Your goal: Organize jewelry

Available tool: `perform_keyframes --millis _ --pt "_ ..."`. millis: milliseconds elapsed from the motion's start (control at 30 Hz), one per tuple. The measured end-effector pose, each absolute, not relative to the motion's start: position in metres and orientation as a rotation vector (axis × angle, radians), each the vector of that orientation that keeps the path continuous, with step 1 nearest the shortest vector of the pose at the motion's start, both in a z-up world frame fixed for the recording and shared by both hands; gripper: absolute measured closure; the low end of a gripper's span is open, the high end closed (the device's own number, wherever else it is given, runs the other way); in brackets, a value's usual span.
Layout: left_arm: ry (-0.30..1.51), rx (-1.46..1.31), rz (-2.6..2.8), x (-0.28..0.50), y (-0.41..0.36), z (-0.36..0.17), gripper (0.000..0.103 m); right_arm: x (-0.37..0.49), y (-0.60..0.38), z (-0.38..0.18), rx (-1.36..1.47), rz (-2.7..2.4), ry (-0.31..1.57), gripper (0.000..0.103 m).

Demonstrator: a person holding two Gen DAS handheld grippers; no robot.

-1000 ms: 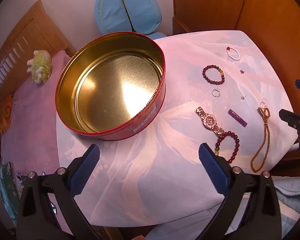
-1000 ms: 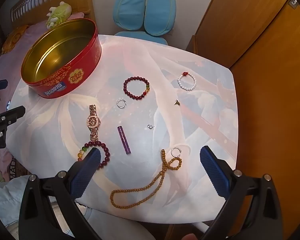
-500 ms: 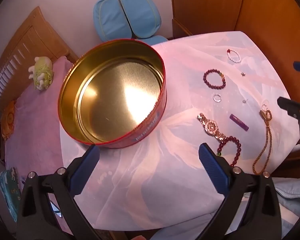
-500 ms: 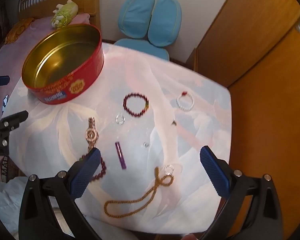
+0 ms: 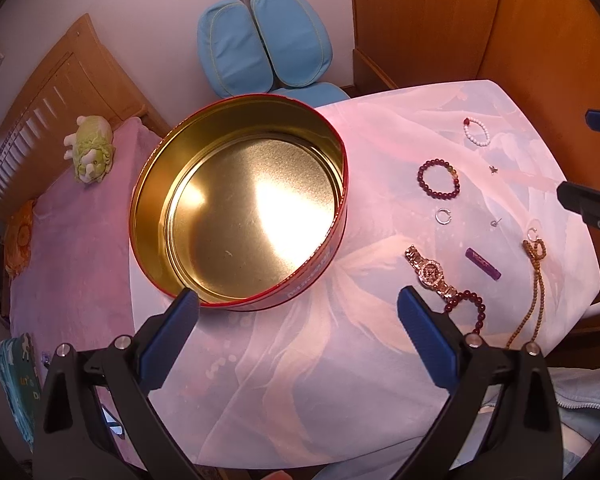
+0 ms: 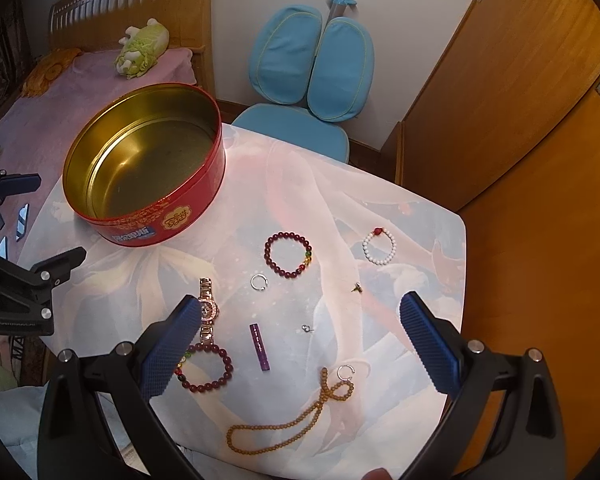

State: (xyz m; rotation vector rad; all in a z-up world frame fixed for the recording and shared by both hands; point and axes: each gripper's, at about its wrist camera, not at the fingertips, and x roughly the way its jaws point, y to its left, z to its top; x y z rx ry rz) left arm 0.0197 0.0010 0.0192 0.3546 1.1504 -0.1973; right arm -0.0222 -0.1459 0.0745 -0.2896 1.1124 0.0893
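On the red outer wall of my tin [image 6: 148,184] I can see a yellow flower-shaped logo [image 6: 177,219] and a blue label [image 6: 135,235] with white characters, but I cannot read either. The purple bar [image 6: 259,346] near the table's front edge carries tiny lettering, also too small to make out. Nothing else I can see bears legible writing.
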Motion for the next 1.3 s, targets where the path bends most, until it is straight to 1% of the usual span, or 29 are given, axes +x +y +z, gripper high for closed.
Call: perform_keyframes --millis 267,500,700,1300 --pt "1.136 0.375 -0.202 0.023 0.007 0.022 0.007 -0.017 -0.133 0.07 -0.336 0.098 1.149 0.003" --pt "1.139 0.311 -0.156 0.031 0.044 0.022 0.007 -0.007 -0.092 0.076 -0.415 0.143 1.146 0.003" --pt "1.139 0.289 -0.157 0.03 0.063 0.022 0.007 -0.004 -0.065 0.07 -0.451 0.169 1.166 0.003" --pt "1.151 0.322 -0.193 0.025 0.059 0.018 0.007 -0.009 -0.071 0.066 -0.415 0.124 1.19 0.003"
